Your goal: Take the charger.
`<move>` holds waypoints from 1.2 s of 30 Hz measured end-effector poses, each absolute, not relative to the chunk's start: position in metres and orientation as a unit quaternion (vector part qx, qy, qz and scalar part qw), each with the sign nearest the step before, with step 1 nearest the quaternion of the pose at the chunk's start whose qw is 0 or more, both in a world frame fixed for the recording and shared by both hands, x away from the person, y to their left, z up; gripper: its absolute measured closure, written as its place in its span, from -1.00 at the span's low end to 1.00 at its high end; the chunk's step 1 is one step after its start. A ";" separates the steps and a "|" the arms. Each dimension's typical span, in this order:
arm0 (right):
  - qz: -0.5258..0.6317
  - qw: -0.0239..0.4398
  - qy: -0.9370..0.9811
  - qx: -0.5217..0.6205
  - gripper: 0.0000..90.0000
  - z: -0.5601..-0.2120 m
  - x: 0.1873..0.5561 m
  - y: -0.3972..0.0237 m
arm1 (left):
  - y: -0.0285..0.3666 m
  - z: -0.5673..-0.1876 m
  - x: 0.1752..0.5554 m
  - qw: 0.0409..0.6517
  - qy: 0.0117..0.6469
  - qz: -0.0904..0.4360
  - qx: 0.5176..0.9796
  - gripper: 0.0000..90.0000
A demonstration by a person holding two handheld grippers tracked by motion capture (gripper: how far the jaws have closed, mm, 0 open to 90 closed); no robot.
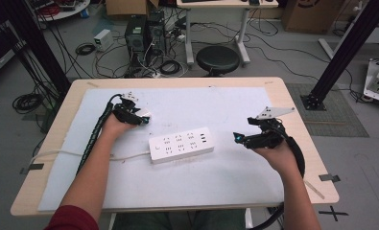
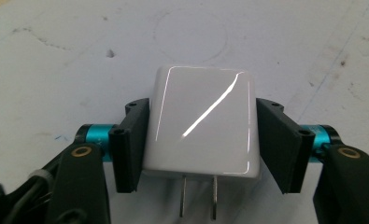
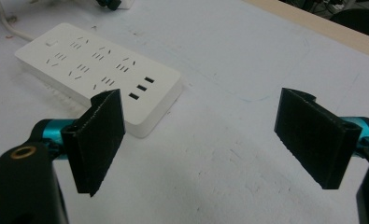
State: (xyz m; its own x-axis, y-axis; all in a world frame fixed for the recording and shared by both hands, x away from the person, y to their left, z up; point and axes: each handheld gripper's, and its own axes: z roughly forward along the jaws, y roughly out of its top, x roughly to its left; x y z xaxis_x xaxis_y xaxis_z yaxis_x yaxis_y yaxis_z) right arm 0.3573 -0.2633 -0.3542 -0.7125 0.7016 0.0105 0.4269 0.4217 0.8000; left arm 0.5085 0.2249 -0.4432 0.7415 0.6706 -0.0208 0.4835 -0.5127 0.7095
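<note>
Done: my left tongs (image 2: 200, 144) pinch the white charger (image 2: 202, 123) by its sides.
Waiting: my right tongs (image 3: 202, 140) spread, empty.
Left: plug charger into power strip (image 1: 181, 144).

A glossy white plug adapter (image 2: 203, 123) with rounded corners lies over the white mat, two metal prongs pointing back toward the camera, clamped at both sides by the left claw (image 2: 203, 140), near the white power strip (image 1: 181, 144).
</note>
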 end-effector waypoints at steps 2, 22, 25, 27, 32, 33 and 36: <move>0.415 0.166 0.826 0.342 -0.63 -0.355 0.357 -0.264 | 0.224 -0.443 0.508 0.359 0.333 0.133 0.861 -0.09; 0.424 0.162 0.828 0.330 -0.63 -0.351 0.354 -0.264 | 0.242 -0.358 0.452 0.403 0.303 0.159 0.849 -0.06; 0.425 0.164 0.829 0.325 -0.63 -0.347 0.351 -0.264 | 0.244 -0.339 0.428 0.422 0.276 0.169 0.847 -0.06; 0.428 0.164 0.828 0.323 -0.63 -0.345 0.348 -0.264 | 0.246 -0.328 0.412 0.441 0.264 0.169 0.841 -0.06; 0.431 0.162 0.829 0.317 -0.63 -0.341 0.343 -0.264 | 0.248 -0.312 0.373 0.453 0.233 0.163 0.845 -0.06; 0.430 0.164 0.830 0.314 -0.63 -0.341 0.342 -0.263 | 0.248 -0.310 0.366 0.453 0.230 0.160 0.847 -0.06; 0.428 0.160 0.832 0.314 -0.63 -0.341 0.339 -0.261 | 0.248 -0.308 0.351 0.457 0.213 0.147 0.851 -0.06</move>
